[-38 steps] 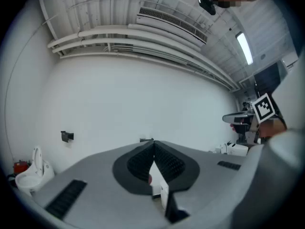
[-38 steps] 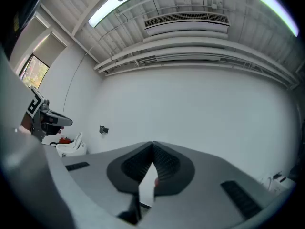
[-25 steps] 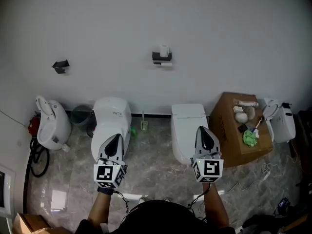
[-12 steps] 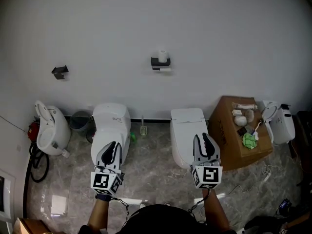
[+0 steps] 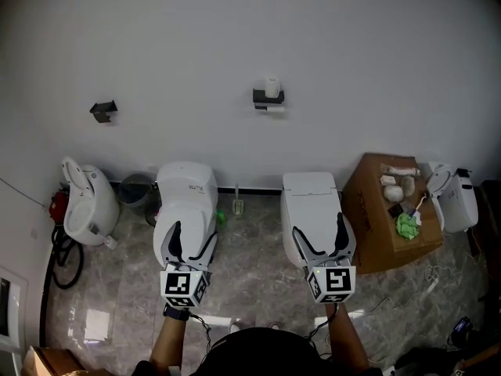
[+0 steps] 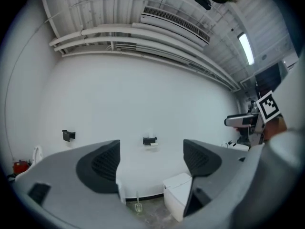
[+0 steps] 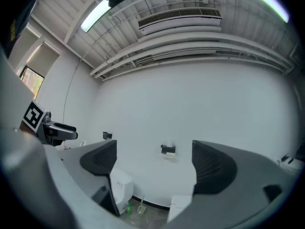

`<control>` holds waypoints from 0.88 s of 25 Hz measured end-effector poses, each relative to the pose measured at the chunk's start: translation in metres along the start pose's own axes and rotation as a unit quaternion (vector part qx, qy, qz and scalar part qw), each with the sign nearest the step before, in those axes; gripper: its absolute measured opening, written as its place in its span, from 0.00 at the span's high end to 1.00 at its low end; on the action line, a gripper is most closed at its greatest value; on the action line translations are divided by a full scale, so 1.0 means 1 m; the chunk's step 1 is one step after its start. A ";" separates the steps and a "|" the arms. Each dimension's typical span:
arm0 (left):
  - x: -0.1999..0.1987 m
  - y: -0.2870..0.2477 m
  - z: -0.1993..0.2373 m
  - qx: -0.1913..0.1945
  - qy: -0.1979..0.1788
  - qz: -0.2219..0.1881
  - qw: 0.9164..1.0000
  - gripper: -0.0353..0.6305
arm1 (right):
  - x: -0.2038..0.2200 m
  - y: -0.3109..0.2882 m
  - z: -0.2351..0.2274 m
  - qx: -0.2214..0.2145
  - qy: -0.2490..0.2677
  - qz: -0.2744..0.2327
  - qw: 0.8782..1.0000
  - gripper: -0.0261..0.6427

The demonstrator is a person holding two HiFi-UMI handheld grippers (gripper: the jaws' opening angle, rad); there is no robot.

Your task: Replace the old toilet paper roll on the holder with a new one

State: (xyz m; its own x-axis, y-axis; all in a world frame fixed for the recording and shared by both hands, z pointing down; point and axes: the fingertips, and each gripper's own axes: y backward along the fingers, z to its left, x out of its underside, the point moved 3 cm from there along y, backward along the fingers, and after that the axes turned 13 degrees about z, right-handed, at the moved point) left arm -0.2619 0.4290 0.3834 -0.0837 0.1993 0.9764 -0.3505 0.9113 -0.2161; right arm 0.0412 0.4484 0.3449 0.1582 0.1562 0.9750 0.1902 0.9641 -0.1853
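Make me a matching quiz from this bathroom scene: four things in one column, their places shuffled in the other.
Things:
1 paper holder
2 cardboard box
3 green cloth
4 grey bin

Places:
A lying on the box
B high on the wall
C floor, right side of the head view
D floor, left side of the head view

Pairs: 1-B, 2-C, 3-A, 4-D

Bright, even light from ceiling strip lamps (image 7: 106, 6) leaves the white wall (image 5: 352, 45) nearly shadowless. The glossy floor (image 5: 94, 319) shows glare. Both gripper views bow and darken at the corners, with the left claw (image 6: 151, 163) and right claw (image 7: 154, 168) slightly soft.
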 end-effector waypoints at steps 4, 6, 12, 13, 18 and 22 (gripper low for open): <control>-0.003 0.014 0.008 0.004 -0.018 -0.008 1.000 0.34 | 0.001 -0.001 0.015 0.010 0.007 0.006 1.000 0.22; -0.003 0.018 0.015 0.006 -0.015 -0.011 1.000 0.34 | -0.002 -0.003 0.017 0.021 0.010 0.005 1.000 0.22; 0.003 0.018 0.024 0.034 -0.014 -0.013 0.999 0.34 | -0.005 -0.001 0.033 0.042 0.013 0.011 0.999 0.22; 0.004 0.016 0.026 0.038 -0.013 -0.011 0.999 0.34 | -0.003 -0.001 0.034 0.045 0.012 0.014 0.999 0.22; 0.013 -0.015 0.024 0.053 -0.019 -0.001 0.998 0.34 | 0.013 -0.016 0.016 0.055 0.005 0.026 0.998 0.23; 0.020 -0.055 0.017 0.066 -0.023 0.015 0.997 0.34 | 0.017 -0.052 -0.013 0.061 0.016 0.029 0.998 0.23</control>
State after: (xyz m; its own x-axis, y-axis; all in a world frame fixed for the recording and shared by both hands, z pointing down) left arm -0.2601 0.3766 0.4147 -0.1372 0.2055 0.9690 -0.4673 0.8491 -0.2463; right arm 0.0462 0.3986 0.3695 0.1975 0.2066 0.9583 0.0604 0.9731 -0.2222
